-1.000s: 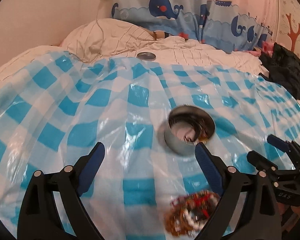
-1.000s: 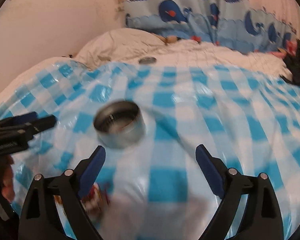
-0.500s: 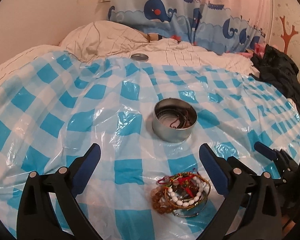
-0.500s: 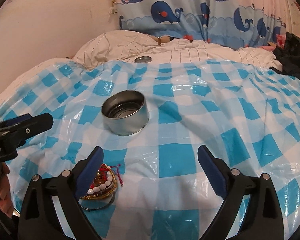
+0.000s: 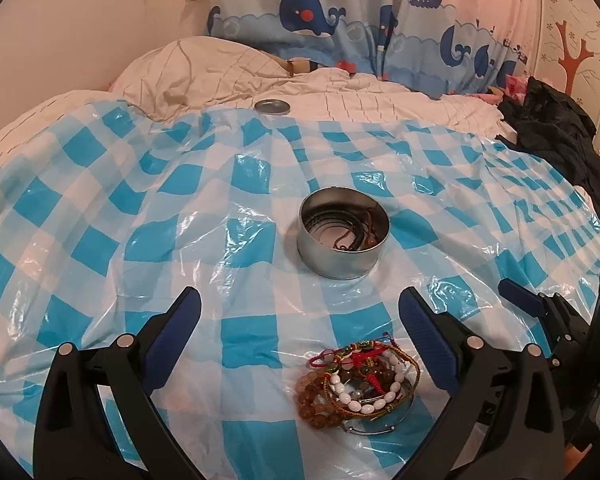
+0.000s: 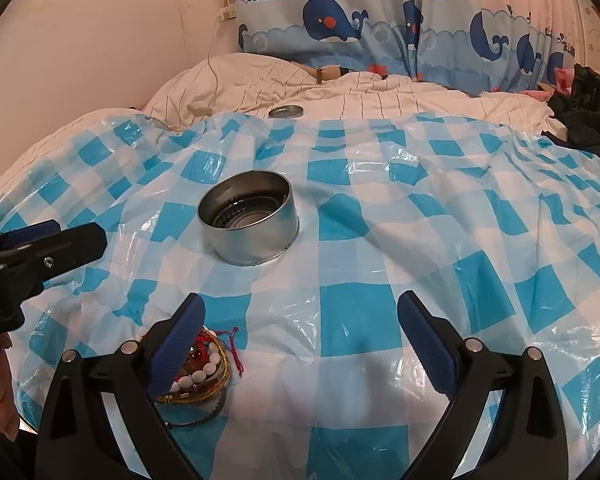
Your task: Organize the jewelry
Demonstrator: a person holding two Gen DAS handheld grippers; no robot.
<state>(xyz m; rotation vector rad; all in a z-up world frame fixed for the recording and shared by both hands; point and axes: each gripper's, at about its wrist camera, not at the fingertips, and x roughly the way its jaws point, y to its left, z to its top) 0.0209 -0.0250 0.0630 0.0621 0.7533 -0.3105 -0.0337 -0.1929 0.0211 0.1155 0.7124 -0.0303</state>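
Loosely heaped bracelets (image 5: pixel 358 388) lie just inside the spread left tongs (image 5: pixel 300 312).

This is a bedroom in a home. There is a bed (image 5: pixel 400 104) with a soft white quilt and a big pillow (image 5: pixel 196 68) at the far end. A shiny blue and white checked sheet (image 5: pixel 180 216) is spread on top. Behind the bed hangs a curtain (image 5: pixel 340 20) with blue whales and little boats — a child's kind of picture. Dark clothes (image 5: pixel 556 136) lie in a heap on the bed's right side, and the wall has a tree sticker (image 5: pixel 574 52).
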